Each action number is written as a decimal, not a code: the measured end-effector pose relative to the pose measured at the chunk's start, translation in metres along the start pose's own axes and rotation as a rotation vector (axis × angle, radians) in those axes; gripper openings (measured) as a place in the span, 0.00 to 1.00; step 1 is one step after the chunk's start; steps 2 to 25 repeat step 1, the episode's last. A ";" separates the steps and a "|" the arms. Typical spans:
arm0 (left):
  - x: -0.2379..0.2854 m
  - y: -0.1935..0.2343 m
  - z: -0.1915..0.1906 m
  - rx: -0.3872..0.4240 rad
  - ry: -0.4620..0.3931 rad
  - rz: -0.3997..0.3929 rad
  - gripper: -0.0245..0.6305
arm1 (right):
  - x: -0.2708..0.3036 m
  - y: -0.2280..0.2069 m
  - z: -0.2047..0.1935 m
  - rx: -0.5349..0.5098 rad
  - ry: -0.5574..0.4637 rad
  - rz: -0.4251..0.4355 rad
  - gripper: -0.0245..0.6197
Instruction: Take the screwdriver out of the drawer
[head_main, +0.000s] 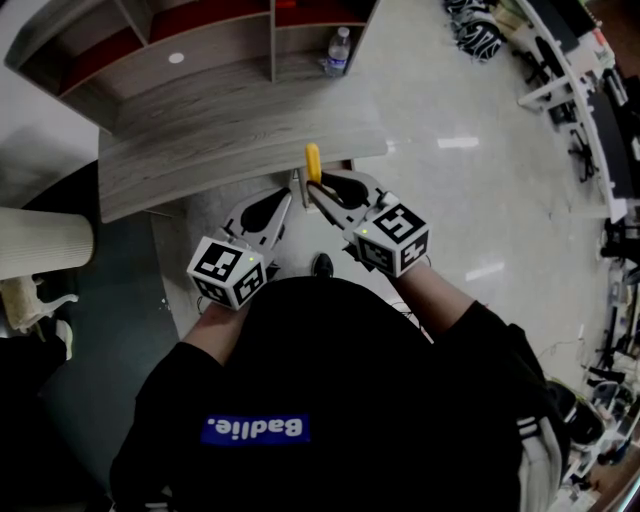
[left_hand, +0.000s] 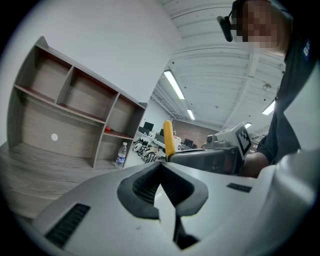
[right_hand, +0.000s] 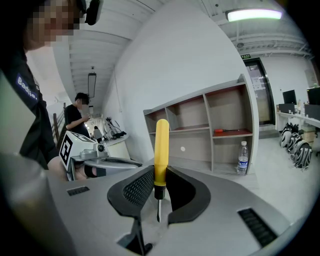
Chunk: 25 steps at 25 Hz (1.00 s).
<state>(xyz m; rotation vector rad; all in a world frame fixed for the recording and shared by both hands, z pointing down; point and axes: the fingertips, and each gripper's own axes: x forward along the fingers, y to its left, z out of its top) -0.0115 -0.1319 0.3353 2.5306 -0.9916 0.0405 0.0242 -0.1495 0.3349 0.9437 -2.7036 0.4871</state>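
The screwdriver has a yellow handle and a thin metal shaft. My right gripper is shut on it just in front of the wooden desk's front edge. In the right gripper view the handle stands upright between the black pads, with the shaft pointing down. My left gripper sits close on its left, shut with nothing in it; its tips meet in the left gripper view. From there the yellow handle shows above the right gripper. No drawer is visible.
The desk carries an open shelf unit with a water bottle at its right end. A red-handled tool lies on a shelf. A white chair stands at left. Black-and-white bags lie far right. A person stands in the background.
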 end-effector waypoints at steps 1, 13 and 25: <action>0.000 0.000 0.000 -0.002 -0.002 -0.002 0.04 | 0.000 0.000 -0.001 0.001 0.001 0.001 0.19; 0.000 0.000 0.000 -0.002 -0.002 -0.002 0.04 | 0.000 0.000 -0.001 0.001 0.001 0.001 0.19; 0.000 0.000 0.000 -0.002 -0.002 -0.002 0.04 | 0.000 0.000 -0.001 0.001 0.001 0.001 0.19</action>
